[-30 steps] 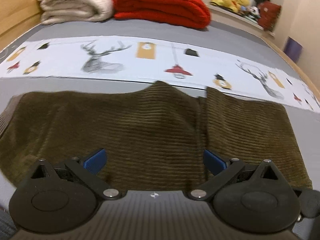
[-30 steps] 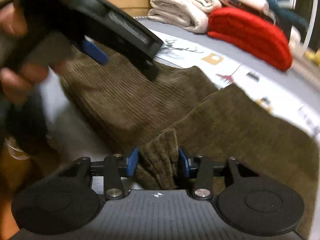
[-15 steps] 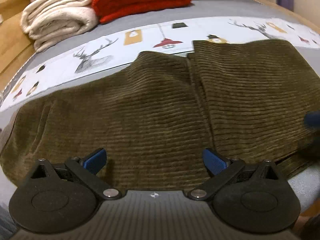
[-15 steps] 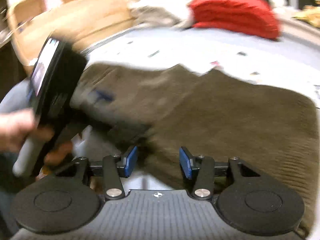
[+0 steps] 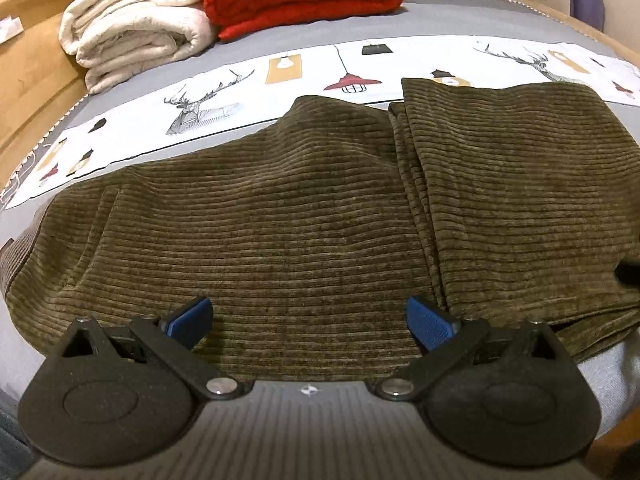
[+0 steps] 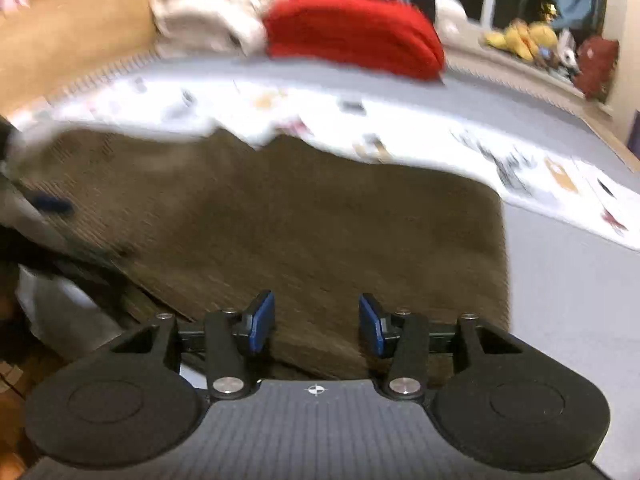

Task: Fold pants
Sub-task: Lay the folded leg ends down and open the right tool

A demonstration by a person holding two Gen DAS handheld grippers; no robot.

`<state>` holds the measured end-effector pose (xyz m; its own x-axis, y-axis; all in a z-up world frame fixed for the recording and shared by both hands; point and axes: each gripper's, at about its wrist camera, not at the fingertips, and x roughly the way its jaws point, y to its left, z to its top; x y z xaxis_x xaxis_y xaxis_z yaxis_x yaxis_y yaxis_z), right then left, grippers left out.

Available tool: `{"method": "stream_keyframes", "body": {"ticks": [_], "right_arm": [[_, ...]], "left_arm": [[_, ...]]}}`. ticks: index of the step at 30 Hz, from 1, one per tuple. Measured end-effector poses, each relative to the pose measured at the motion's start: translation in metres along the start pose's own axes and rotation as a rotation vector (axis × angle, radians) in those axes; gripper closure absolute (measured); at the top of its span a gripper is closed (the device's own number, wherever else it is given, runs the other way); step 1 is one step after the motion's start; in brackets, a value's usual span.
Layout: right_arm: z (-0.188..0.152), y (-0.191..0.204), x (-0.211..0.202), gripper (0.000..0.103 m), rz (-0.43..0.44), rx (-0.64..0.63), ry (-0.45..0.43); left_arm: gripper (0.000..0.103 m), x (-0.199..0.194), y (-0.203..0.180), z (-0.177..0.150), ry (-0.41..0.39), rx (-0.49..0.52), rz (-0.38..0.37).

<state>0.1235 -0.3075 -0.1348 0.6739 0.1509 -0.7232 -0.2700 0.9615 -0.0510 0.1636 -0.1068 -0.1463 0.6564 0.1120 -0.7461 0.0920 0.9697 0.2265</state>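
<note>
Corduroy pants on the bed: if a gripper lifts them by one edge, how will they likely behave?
The corduroy pants would probably go floppy and drape, since they already lie in soft humps and a fold. The thick ribbed pile suggests some weight and good grip rather than slipping. The doubled layer on the right may fall open when lifted.

- Pants point(image 5: 312, 216): olive-brown corduroy with wide ribs running crosswise in the left wrist view.
- State: folded; a doubled section overlaps the right part, with a layered edge running front to back.
- Pose: flat, with slight ripples.
- Location: on the bed point(image 5: 460, 20), along its near edge; far edge overlaps the printed white strip.
</note>
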Motion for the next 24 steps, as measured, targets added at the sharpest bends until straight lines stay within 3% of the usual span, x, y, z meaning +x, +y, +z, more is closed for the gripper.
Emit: {"method": "stream_keyframes", "body": {"ticks": [3, 6, 9, 13, 18, 24], "right_arm": [[0.003, -0.002, -0.012, 0.051, 0.011, -0.033, -0.034], [0.005, -0.028, -0.033, 0.042, 0.013, 0.069, -0.092], [-0.008, -0.045, -0.017, 0.039, -0.067, 0.071, 0.028], [-0.010, -0.048, -0.017, 0.039, -0.057, 0.064, 0.007], [-0.010, -0.087, -0.050, 0.035, -0.025, 0.329, -0.074], [-0.031, -0.119, -0.068, 0.034, -0.145, 0.614, -0.102]], "left_arm": [[0.000, -0.002, 0.001, -0.001, -0.002, 0.004, -0.002], [0.000, 0.001, 0.002, -0.001, 0.005, -0.013, -0.007], [0.000, 0.002, 0.001, -0.001, 0.006, -0.009, -0.004], [0.000, 0.000, 0.002, 0.000, 0.016, -0.014, -0.004], [0.000, -0.020, 0.007, 0.002, 0.098, -0.064, -0.090], [0.000, -0.043, 0.022, -0.003, 0.147, -0.147, -0.198]]}}
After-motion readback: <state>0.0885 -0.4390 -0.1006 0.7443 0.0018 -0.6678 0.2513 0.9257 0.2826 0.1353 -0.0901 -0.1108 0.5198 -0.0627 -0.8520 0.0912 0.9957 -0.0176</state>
